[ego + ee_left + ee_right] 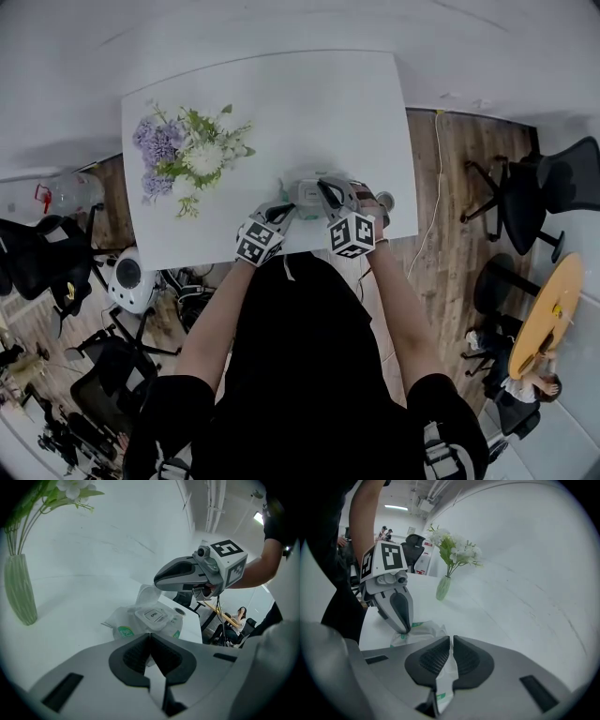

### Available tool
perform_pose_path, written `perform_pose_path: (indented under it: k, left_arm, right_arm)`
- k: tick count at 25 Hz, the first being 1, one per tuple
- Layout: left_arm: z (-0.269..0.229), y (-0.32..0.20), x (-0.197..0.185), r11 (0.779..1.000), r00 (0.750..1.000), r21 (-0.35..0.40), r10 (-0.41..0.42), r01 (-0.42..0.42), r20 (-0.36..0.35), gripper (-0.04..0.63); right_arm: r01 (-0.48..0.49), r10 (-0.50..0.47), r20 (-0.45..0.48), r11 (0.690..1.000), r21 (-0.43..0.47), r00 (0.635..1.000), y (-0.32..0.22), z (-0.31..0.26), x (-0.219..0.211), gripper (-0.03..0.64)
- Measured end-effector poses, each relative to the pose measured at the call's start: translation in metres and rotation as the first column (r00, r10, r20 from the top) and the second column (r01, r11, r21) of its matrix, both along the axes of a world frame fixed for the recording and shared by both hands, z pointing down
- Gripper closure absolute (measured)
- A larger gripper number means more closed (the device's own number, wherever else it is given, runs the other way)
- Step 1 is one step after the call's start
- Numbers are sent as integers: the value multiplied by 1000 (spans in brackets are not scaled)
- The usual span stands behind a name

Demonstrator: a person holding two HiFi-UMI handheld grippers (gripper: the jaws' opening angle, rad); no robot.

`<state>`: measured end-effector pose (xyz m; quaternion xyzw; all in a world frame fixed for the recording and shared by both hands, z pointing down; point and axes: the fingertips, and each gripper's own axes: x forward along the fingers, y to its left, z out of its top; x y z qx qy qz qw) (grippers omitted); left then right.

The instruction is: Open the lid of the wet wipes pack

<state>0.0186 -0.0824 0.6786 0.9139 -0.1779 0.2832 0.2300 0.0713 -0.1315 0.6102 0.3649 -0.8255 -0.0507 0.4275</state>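
Right gripper (451, 640): jaws pressed together, pinching the pack's (423, 631) white-green end film. Left gripper (150, 637): jaws also closed, nipping the pack's opposite edge. Pack lies on the table (309, 103) near its front edge, and its lid (152, 616) with the OPEN tab is flat and shut. Vase (443, 588) holding flowers (457, 548) stands apart on the person's left.

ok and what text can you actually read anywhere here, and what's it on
"OPEN": on the lid of the wet wipes pack.
Green round logo on the pack: its print is too blurred to read.
Marker cube: black and white square pattern only, no words.
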Motion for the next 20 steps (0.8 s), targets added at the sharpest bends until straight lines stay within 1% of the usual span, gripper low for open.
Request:
perform_pose_path:
  k: [15, 20]
  left_arm:
    - [-1, -2, 0, 1000, 1000, -1, 2, -2, -5, 574]
    - [0, -3, 0, 1000, 1000, 6, -2, 2, -11, 574]
  right_arm:
    - [-48, 48, 10, 999, 12, 999, -28, 5, 7, 566]
    - [-68, 69, -42, 997, 20, 997, -35, 15, 16, 565]
